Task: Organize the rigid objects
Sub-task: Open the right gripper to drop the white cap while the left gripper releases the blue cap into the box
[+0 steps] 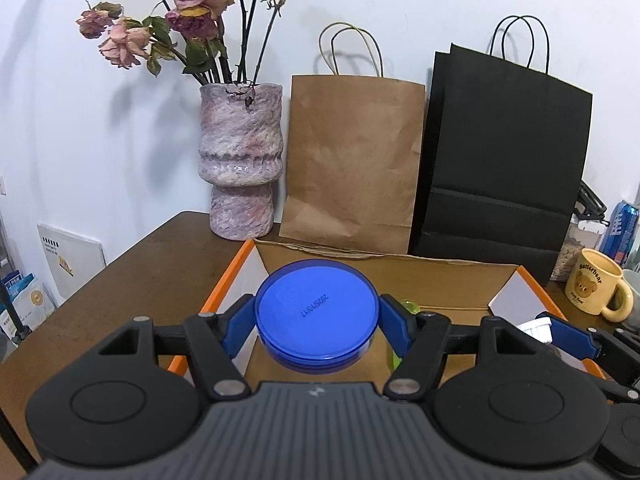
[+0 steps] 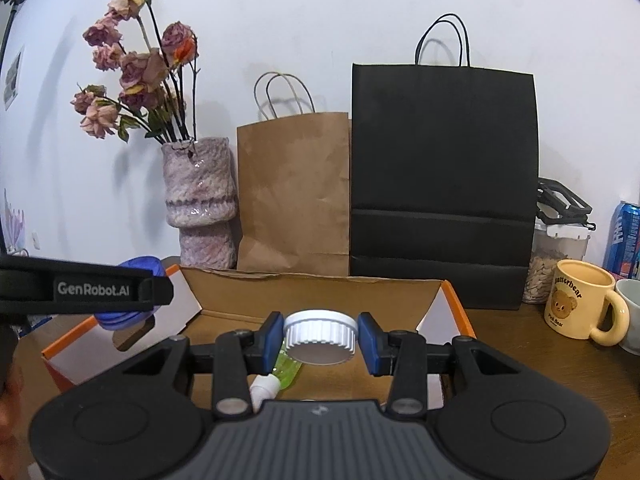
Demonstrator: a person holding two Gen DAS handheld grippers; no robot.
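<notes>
Blue lid on a round container (image 1: 316,312), clamped at its sides between the blue pads of the left gripper (image 1: 317,322), low centre of the left wrist frame, held above the open cardboard box (image 1: 448,280) with orange edges. White ribbed cap of a second container (image 2: 320,336), pinched by the narrower-set right gripper (image 2: 320,338), centre of the right wrist frame, also over the box. Both held lid-up by the flanks, likely so they can be lowered upright. Already inside the box, lower centre: a green bottle with white nozzle (image 2: 286,370), lying flat. The box sits on the brown surface (image 1: 132,276). Behind it, against the wall: patterned vase of dried roses (image 1: 240,164), brown paper bag (image 1: 352,160), black paper bag (image 2: 442,184). Right edge: bear mug (image 2: 580,304), blue can (image 2: 626,236). Judgement: both items are mid-carry, release pending; watch the green bottle below.
</notes>
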